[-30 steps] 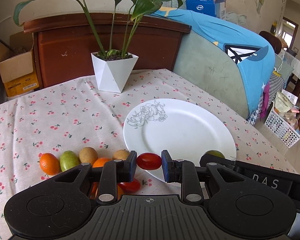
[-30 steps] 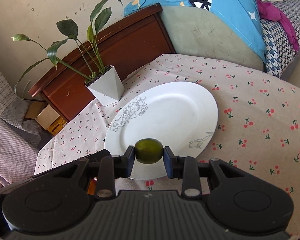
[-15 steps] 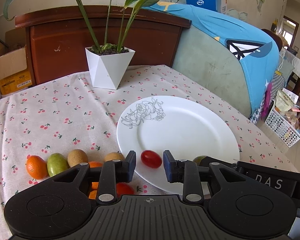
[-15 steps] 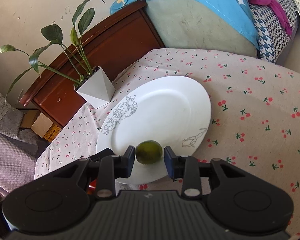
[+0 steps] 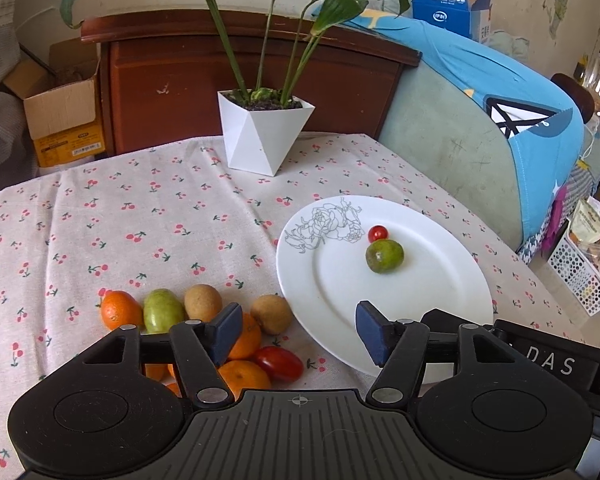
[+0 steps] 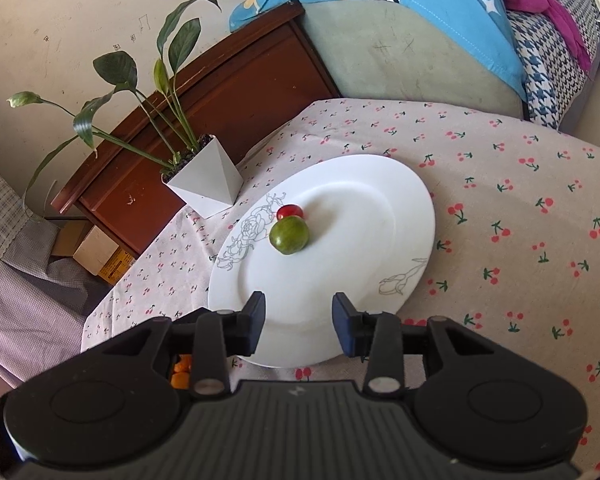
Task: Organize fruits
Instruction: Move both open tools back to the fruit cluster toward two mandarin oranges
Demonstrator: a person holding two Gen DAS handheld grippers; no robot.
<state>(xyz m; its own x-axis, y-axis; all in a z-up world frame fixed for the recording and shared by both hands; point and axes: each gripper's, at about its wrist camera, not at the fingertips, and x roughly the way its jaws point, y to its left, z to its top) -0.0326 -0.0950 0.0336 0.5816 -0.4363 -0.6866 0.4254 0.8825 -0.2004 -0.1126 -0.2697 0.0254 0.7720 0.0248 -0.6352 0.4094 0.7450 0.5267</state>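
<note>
Left gripper [image 5: 296, 330]: jaws spread wide, nothing between them; hovers over near-left rim of plate and the fruit pile.
Right gripper [image 6: 299, 322]: jaws also apart, empty; sits over near rim of plate.
Plate: round white ceramic plate w/ grey rose line-drawing [image 5: 440, 280] [image 6: 380, 216], lies flat on tabletop, right of centre in left wrist view.
On plate: small round green citrus fruit [image 5: 384, 255] [image 6: 289, 235] w/ small red cherry tomato [image 5: 378, 233] [image 6: 290, 211] just behind it on far side, looks touching; both near the rose drawing.
Fruit pile: on tabletop just left of plate, near edge. Far row, left to right: round orange mandarin [image 5: 120, 309], oval light-green fruit [image 5: 163, 311], brown fuzzy kiwi [image 5: 203, 302], second brown kiwi [image 5: 271, 314] closest to plate rim.
Near row: more orange mandarins [image 5: 242, 378], partly hidden behind left gripper's finger; oblong red tomato [image 5: 279, 363] beside them, short of plate rim.
Tabletop: cream cloth w/ red cherry print [image 5: 148, 224] [image 6: 520, 208] covers it.
Far side: white faceted planter w/ long-leaf green plant [image 5: 264, 136] [image 6: 206, 182] stands upright on cloth, well apart from plate.
Behind: dark red-brown wooden cabinet [image 5: 172, 80]; blue printed cover on grey-green sofa back [image 5: 512, 92] at right.
</note>
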